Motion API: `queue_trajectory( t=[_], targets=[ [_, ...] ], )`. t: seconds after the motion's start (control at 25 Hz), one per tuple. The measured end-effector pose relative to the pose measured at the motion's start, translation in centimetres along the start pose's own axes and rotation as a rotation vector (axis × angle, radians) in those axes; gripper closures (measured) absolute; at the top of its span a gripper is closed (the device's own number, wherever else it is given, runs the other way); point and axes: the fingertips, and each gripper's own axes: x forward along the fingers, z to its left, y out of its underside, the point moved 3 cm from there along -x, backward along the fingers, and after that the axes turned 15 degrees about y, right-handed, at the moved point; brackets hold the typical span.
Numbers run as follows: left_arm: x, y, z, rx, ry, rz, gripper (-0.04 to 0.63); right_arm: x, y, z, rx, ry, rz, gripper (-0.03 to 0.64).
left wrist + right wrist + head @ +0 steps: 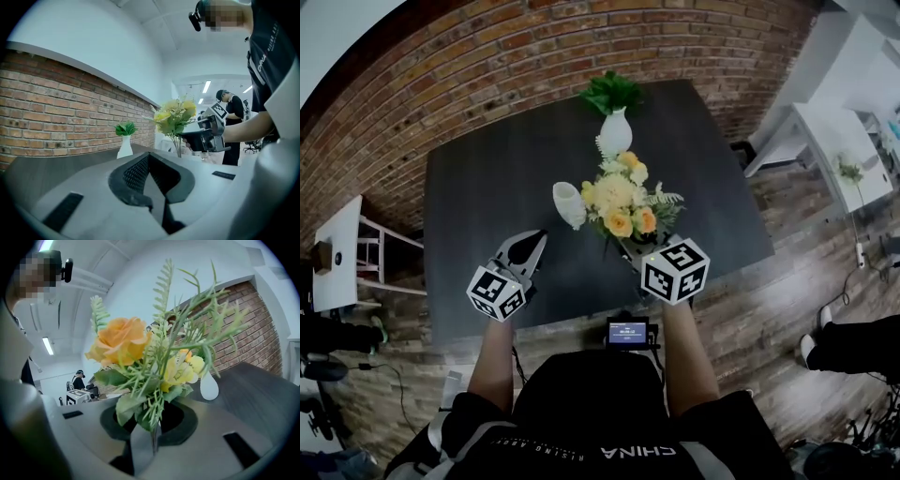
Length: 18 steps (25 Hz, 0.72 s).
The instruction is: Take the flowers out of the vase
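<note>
A bouquet of yellow and orange flowers [622,200] hangs over the dark table, clear of the empty white vase [569,204] standing just to its left. My right gripper [627,247] is shut on the green stems [153,433], with the orange rose [121,341] and the bouquet [164,366] filling the right gripper view and the vase [209,387] behind. My left gripper [540,237] is shut with nothing in it, near the table's front, left of the bouquet. In the left gripper view its jaws [149,157] meet, and the bouquet [174,117] shows in the right gripper [186,137].
A second white vase with green leaves [614,124] stands at the table's [478,216] far edge by the brick wall [487,66]; it also shows as the vase [124,145]. White furniture [825,131] stands to the right, a small white shelf [342,253] to the left. Another person [230,105] stands in the background.
</note>
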Motion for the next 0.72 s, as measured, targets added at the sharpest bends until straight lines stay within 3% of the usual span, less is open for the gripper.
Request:
queue_trajectory(
  t=[0.28, 0.72],
  targets=[
    [-4.7, 0.8, -4.6, 0.029, 0.104, -0.013, 0.591, -3.7, 3.2, 5.6, 0.002, 0.072, -0.021, 0.529],
    [-12.3, 2.9, -10.0, 0.013, 0.12, -0.042, 0.591, -11.1, 7.7, 12.4, -0.027, 0.205, -0.041, 0.529]
  ],
)
